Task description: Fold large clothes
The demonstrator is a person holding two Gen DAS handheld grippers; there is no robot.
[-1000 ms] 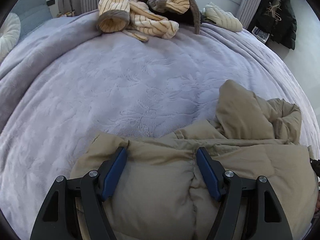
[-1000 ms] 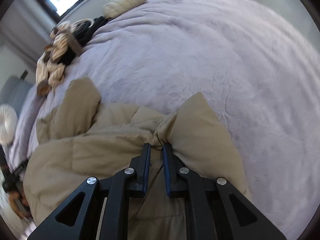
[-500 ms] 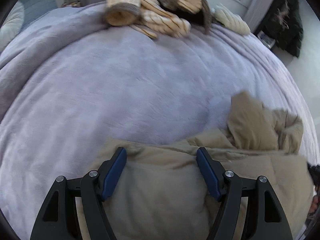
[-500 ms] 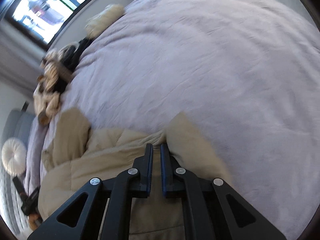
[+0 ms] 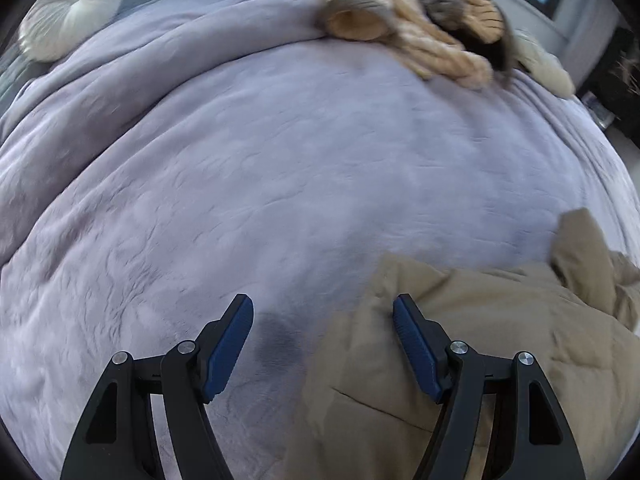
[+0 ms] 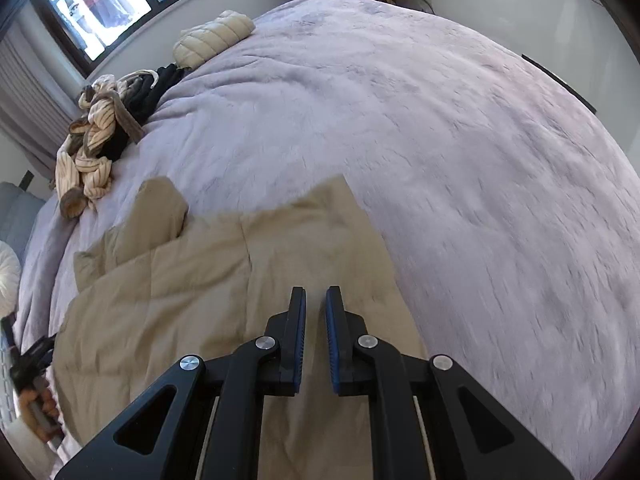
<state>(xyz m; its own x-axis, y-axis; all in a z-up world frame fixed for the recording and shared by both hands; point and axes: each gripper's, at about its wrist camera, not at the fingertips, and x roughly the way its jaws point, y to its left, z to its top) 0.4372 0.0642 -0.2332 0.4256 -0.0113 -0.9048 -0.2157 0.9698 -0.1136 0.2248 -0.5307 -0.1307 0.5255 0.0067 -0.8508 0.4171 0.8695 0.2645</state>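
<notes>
tan padded jacket point(image 6: 208, 292) flat on lilac blanket point(image 6: 440, 160), right gripper point(image 6: 316, 300) tilted down above it, jaws just parted a sliver, empty, left gripper point(image 5: 322, 316) wide open, empty, straddling jacket's edge

This is a bedroom in a home. A big bed point(image 6: 440, 140) has a soft purple blanket point(image 5: 280, 160), with a window point(image 6: 100, 8) and maybe curtains point(image 6: 24, 92) behind.

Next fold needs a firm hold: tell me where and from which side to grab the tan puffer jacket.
Grip the tan puffer jacket at its pointed far corner, coming from the bare lavender blanket side. That corner lies flat and thin with open bedding beyond it; the raised sleeve is bulkier and crumpled.
</notes>
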